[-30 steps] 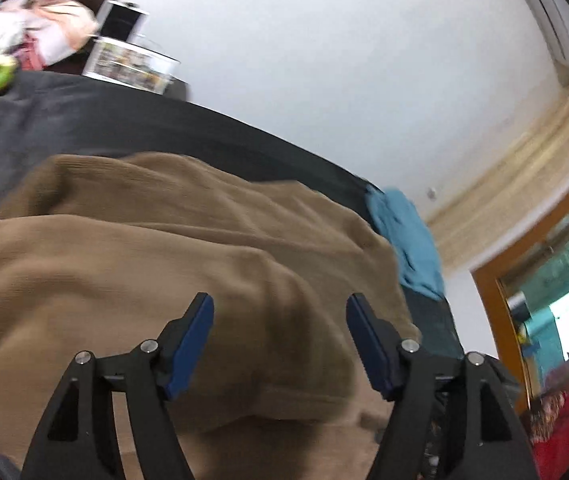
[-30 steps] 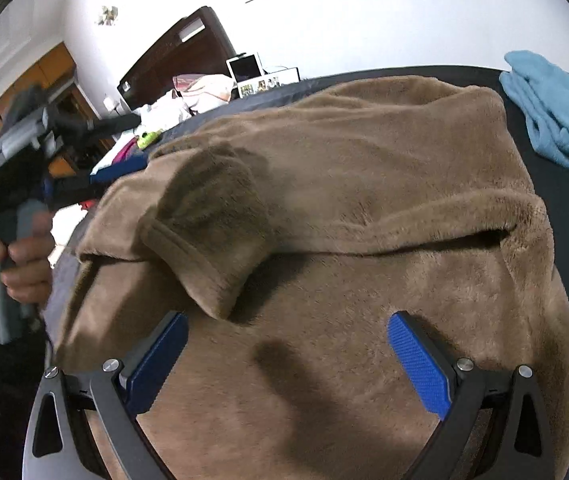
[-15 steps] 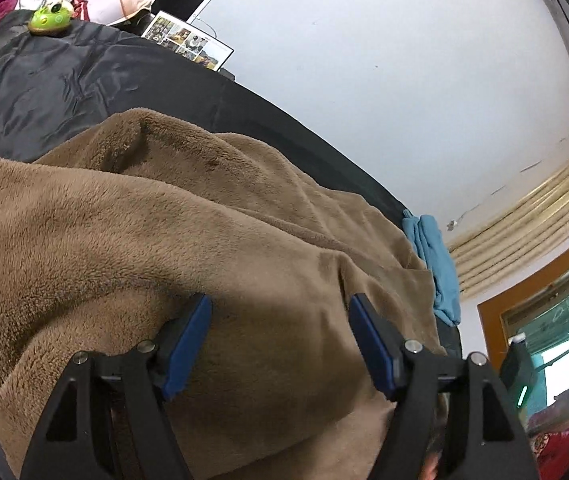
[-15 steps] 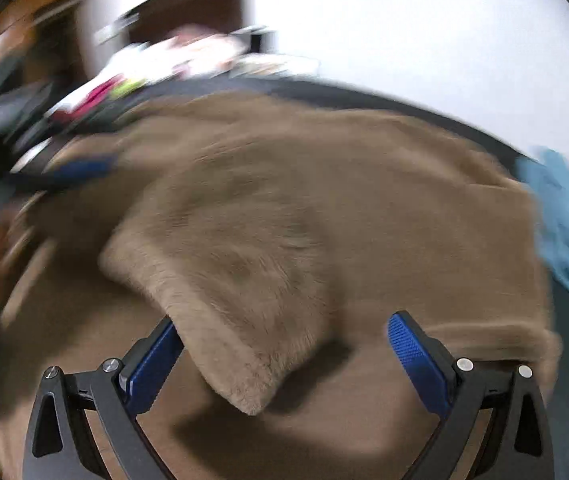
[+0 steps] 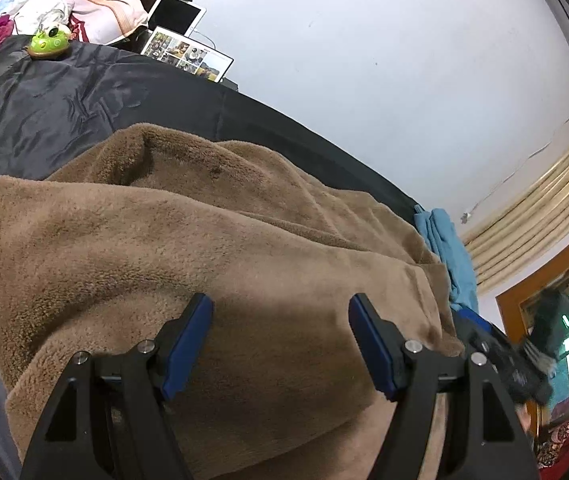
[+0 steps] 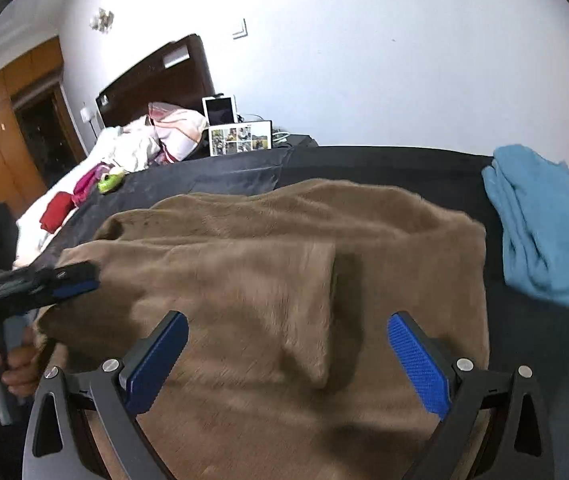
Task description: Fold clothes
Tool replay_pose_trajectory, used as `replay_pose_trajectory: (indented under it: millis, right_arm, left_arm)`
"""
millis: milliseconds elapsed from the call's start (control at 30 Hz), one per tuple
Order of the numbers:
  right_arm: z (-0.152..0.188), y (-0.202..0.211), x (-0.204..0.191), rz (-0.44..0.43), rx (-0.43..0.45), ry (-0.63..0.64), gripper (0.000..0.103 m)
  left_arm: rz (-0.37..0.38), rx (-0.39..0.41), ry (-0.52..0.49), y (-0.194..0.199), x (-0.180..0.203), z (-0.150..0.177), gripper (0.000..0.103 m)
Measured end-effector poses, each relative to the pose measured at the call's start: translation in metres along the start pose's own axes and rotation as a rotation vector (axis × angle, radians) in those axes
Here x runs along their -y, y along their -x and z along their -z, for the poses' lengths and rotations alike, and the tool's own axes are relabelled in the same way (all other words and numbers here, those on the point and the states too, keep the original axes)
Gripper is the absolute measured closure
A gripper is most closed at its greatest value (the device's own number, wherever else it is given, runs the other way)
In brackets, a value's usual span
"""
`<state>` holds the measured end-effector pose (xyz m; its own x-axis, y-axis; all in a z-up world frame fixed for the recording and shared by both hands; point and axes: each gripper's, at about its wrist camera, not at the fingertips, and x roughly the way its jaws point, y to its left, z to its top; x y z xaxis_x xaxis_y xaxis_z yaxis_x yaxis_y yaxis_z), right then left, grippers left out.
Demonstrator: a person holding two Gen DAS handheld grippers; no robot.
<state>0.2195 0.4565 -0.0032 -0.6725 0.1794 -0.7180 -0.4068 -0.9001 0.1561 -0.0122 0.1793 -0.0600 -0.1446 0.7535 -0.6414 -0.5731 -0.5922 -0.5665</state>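
brown fleece top (image 6: 284,264) w/ one sleeve folded in, body fold left; left gripper (image 5: 280,344) & right gripper (image 6: 288,356) both open, empty.

A fuzzy, matt brown fleece garment (image 6: 284,280) lies on the bed's faintly glossy, creased dark cloth cover (image 5: 64,100), beside soft light-blue folded cloth (image 6: 540,224) and a polished dark wooden headboard (image 6: 156,80).
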Motion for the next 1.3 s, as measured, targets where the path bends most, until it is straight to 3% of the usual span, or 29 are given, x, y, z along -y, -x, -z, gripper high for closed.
replay_pose_trajectory:
  millis: [133, 267, 300, 367, 467, 633, 867, 933, 967, 1000, 1067, 1167, 1300]
  right_arm:
    - [-0.010, -0.045, 0.026, -0.066, -0.134, -0.096, 0.002]
    - [-0.001, -0.063, 0.022, -0.057, -0.174, -0.064, 0.043]
    - [0.000, -0.062, 0.019, -0.049, -0.164, -0.040, 0.067]
    - [-0.002, -0.056, 0.020, -0.058, -0.141, -0.048, 0.081]
    - [-0.012, -0.034, 0.033, -0.080, -0.052, -0.101, 0.089]
    - [-0.020, -0.016, 0.061, -0.014, 0.021, -0.143, 0.089]
    - [0.003, -0.052, 0.067, 0.094, -0.067, -0.083, 0.088]
    - [0.003, -0.052, 0.060, 0.129, -0.066, -0.031, 0.082]
    - [0.002, -0.050, 0.057, 0.150, -0.067, -0.007, 0.072]
    - [0.001, -0.046, 0.054, 0.173, -0.069, 0.015, 0.055]
    - [0.000, -0.030, 0.050, 0.194, -0.033, 0.036, 0.030]
    - [0.000, 0.002, 0.043, 0.166, 0.023, 0.038, 0.026]
    - [0.013, 0.013, 0.023, 0.085, -0.003, 0.087, 0.024]
  left_arm:
    - [-0.040, 0.016, -0.037, 0.002, 0.005, 0.000, 0.028]
    - [-0.088, 0.058, -0.089, 0.007, 0.011, 0.000, 0.028]
    - [-0.103, 0.071, -0.106, 0.008, 0.014, 0.000, 0.028]
    - [-0.109, 0.080, -0.127, 0.009, 0.016, 0.000, 0.026]
    - [-0.070, 0.054, -0.124, 0.002, 0.013, -0.001, 0.025]
    - [-0.069, 0.030, -0.118, -0.006, 0.011, -0.001, 0.025]
    - [-0.141, 0.001, -0.155, -0.023, 0.010, 0.001, 0.026]
    - [-0.163, 0.002, -0.173, -0.022, 0.014, 0.003, 0.026]
    - [-0.171, 0.005, -0.178, -0.019, 0.017, 0.004, 0.026]
    - [-0.180, 0.008, -0.182, -0.016, 0.020, 0.005, 0.025]
    - [-0.197, 0.025, -0.200, -0.003, 0.024, 0.007, 0.025]
    - [-0.246, 0.039, -0.249, 0.015, 0.029, 0.013, 0.025]
    - [-0.308, 0.003, -0.304, 0.017, 0.024, 0.029, 0.024]
